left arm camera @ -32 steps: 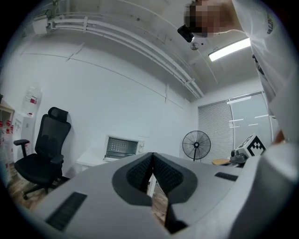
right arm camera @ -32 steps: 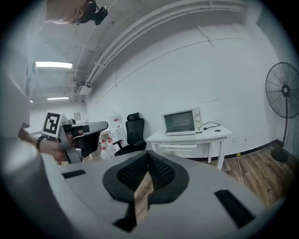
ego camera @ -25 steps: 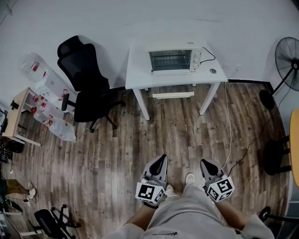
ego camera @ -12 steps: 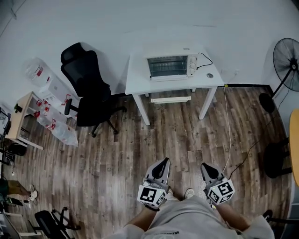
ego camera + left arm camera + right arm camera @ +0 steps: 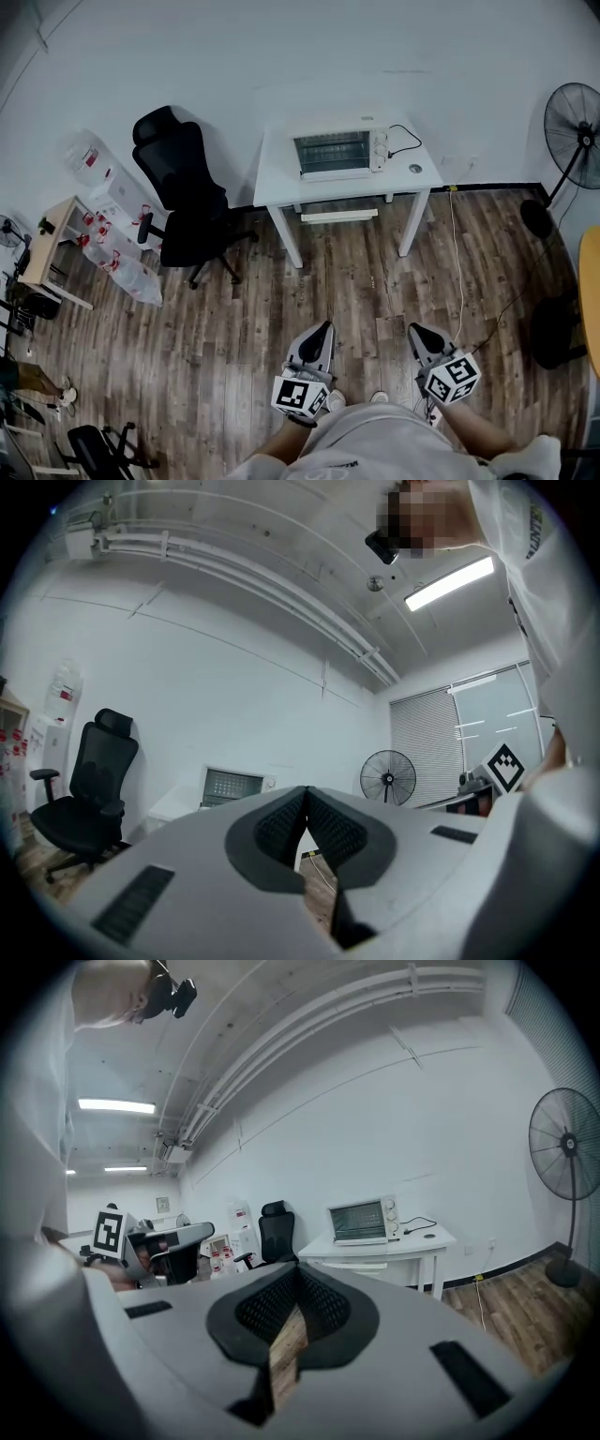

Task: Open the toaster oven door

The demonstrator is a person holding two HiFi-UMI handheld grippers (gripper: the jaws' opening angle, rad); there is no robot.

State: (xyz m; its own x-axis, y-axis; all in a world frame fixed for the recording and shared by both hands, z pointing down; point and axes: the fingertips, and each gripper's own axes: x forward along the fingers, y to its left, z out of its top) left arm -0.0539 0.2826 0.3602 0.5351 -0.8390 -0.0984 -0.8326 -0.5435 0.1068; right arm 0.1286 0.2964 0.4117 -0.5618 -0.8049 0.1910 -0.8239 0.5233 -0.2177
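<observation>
Toaster oven (image 5: 339, 153) sitting on white table (image 5: 278, 173) by far wall, door (image 5: 330, 150) staying shut. Oven looking smaller in head view than second ago: person not closing in. Left gripper (image 5: 323, 328) and right gripper (image 5: 417, 330) both pressed together, pinching nothing, hovering well apart from door.

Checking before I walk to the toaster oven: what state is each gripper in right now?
Left gripper: closed, holding nothing.
Right gripper: closed, holding nothing.

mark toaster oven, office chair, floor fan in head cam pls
toaster oven (image 5: 331, 152): head view, on its glass door
office chair (image 5: 181, 161): head view, on the backrest
floor fan (image 5: 573, 133): head view, on the round grille
</observation>
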